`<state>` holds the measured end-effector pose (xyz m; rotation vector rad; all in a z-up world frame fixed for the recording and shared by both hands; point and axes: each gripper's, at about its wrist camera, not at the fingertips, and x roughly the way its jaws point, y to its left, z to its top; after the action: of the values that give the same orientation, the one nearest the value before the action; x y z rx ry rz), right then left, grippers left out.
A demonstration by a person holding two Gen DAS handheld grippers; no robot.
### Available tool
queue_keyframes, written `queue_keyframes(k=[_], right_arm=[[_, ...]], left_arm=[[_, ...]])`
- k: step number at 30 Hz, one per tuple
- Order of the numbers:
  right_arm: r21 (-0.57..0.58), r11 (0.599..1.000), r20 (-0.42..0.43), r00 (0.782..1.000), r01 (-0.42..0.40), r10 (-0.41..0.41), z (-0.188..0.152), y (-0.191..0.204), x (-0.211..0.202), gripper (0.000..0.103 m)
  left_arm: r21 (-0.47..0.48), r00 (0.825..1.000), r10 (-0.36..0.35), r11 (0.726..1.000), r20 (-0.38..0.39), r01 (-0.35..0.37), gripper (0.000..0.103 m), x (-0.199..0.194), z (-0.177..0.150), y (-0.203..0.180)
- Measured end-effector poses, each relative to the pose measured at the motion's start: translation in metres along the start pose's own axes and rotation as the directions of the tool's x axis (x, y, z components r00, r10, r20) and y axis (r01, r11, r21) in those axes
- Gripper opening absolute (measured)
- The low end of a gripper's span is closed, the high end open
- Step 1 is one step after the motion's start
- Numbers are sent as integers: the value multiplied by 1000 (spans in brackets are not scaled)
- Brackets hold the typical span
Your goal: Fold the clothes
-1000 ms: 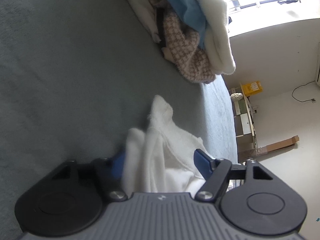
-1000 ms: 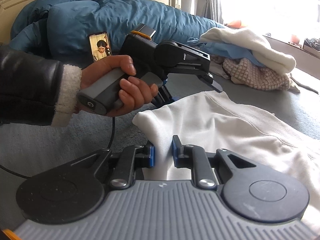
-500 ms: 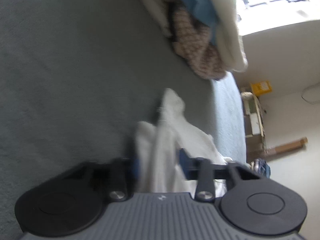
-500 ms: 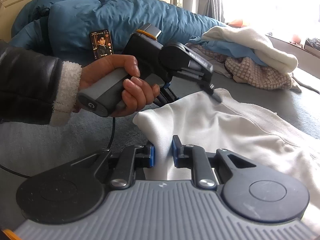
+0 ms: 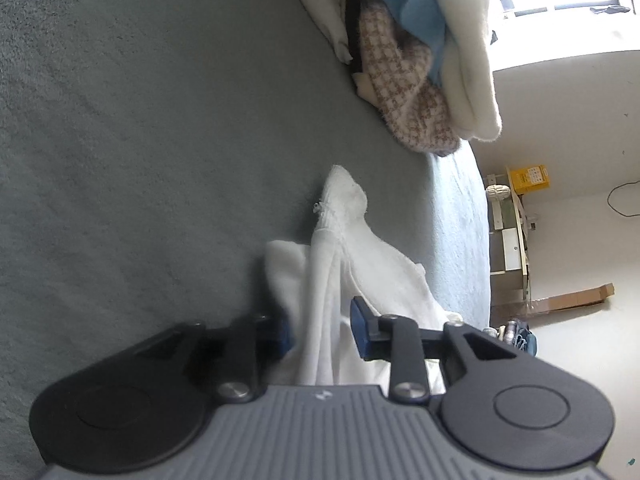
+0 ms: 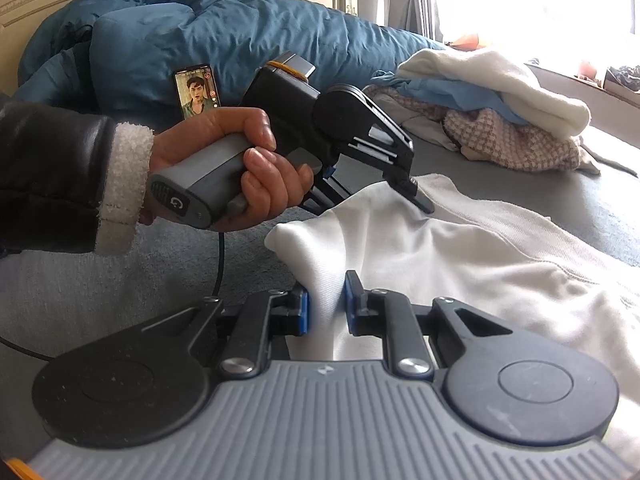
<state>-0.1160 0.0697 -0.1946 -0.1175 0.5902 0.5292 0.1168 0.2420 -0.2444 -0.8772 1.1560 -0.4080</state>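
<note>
A white garment (image 6: 460,264) lies spread on the grey-blue bed cover (image 5: 140,160). My right gripper (image 6: 326,308) is shut on a fold at its near corner. A hand (image 6: 248,168) holds my left gripper (image 6: 416,196) farther back, where the cloth is pulled up into a small peak at the fingertips. In the left wrist view a bunched fold of the white garment (image 5: 352,264) sits between the blue pads of my left gripper (image 5: 322,332). Those jaws are opening slightly, but both pads still touch the cloth.
A pile of clothes (image 6: 500,132), cream, blue and checked, lies at the far side of the bed; the same pile of clothes (image 5: 404,92) shows in the left wrist view. A blue duvet (image 6: 200,36) and a lit phone (image 6: 198,90) sit by the headboard. The bed edge and a shelf (image 5: 512,240) lie beyond.
My left gripper's jaws went from wide apart to closed on a fold of the white garment, which now rises in a peak. The right gripper has not moved.
</note>
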Motion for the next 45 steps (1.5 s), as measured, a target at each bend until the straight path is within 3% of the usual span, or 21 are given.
queue_keyframes(k=[6, 20, 29, 36, 41, 45], right_arm=[[8, 1000, 1, 1000, 0, 0, 0, -2, 0, 15], [30, 999, 41, 999, 34, -36, 7, -10, -24, 15], [106, 989, 107, 988, 103, -114, 12, -34, -76, 14], [193, 965, 169, 963, 177, -210, -1, -64, -135, 14], [332, 915, 182, 936, 229, -300, -25, -101, -180, 13], [457, 851, 178, 911, 258, -372, -46, -131, -211, 13]], left_arm=[[29, 999, 28, 999, 15, -29, 15, -2, -3, -1], [35, 997, 47, 998, 59, -50, 12, -16, -7, -34], [146, 998, 30, 988, 63, -39, 11, -18, -23, -114], [270, 999, 21, 962, 30, -28, 11, 13, -57, -196], [363, 999, 36, 932, -26, -25, 11, 61, -91, -251], [425, 995, 69, 905, -79, -29, 11, 107, -116, -288]])
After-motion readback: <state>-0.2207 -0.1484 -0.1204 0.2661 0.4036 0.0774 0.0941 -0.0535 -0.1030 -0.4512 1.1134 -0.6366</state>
